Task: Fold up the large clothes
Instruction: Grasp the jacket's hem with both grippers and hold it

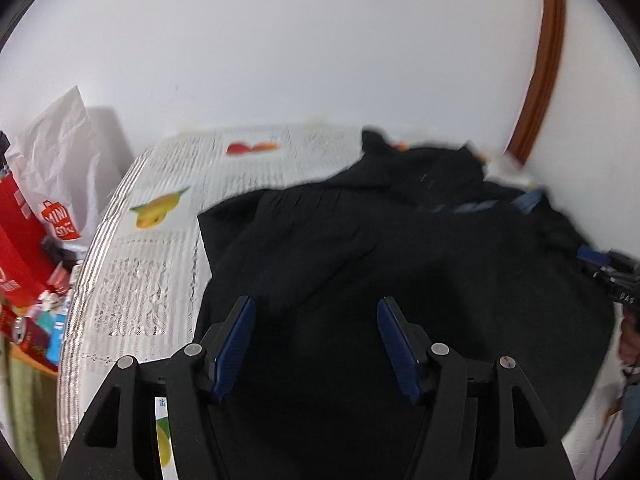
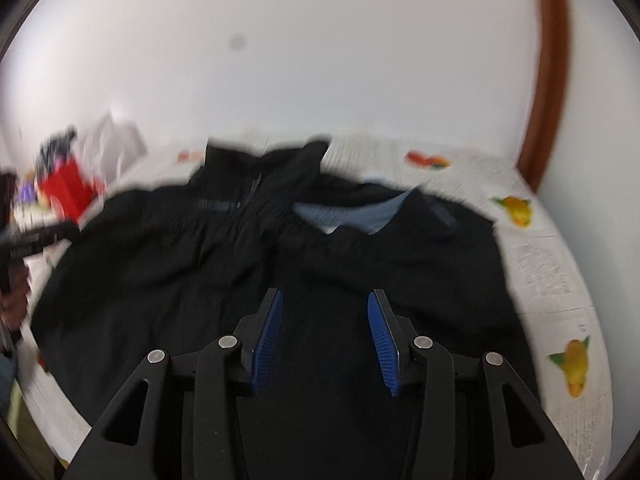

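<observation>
A large black jacket [image 1: 400, 264] lies spread over the table, its collar, zip [image 2: 252, 188] and blue-grey lining [image 2: 348, 212] toward the wall. My left gripper [image 1: 316, 302] hovers over the jacket's near left part, jaws apart, with only the cloth below showing between the blue pads [image 1: 234, 344]. My right gripper [image 2: 326, 292] stands open over the jacket's near middle, its pads [image 2: 382, 340] holding nothing. Each view catches the other gripper at its edge: the right gripper [image 1: 612, 276] and the left gripper [image 2: 32, 240]. Both views are blurred.
The table wears a white patterned cover with fruit prints [image 1: 160, 208], bare to the left of the jacket and to its right [image 2: 552, 272]. A white shopping bag [image 1: 60, 168] and red packages [image 1: 20, 232] crowd the far left. A white wall and a brown door frame [image 1: 544, 64] stand behind.
</observation>
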